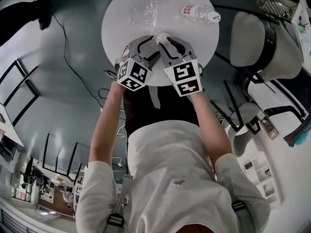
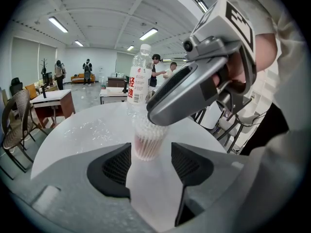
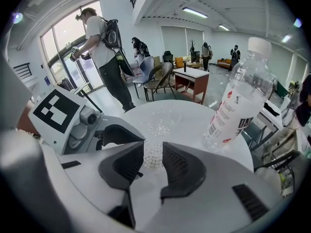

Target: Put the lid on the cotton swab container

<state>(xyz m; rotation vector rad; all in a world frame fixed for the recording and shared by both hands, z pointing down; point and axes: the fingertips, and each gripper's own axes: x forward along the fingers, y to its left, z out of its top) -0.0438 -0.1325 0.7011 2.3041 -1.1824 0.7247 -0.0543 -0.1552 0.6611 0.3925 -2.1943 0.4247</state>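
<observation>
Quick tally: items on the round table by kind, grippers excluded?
Cotton swab container: 1
Water bottle: 1
Crinkled clear plastic piece: 1
Total: 3

water bottle (image 3: 237,103) label — large red chinese characters, smaller print too blurred to read

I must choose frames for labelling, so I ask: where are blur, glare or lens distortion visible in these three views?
Head view: strong fisheye bending, table evenly lit. Left gripper view: cotton swab container slightly soft, ceiling lights bright, corners black. Right gripper view: water bottle fairly sharp, corners black.
</observation>
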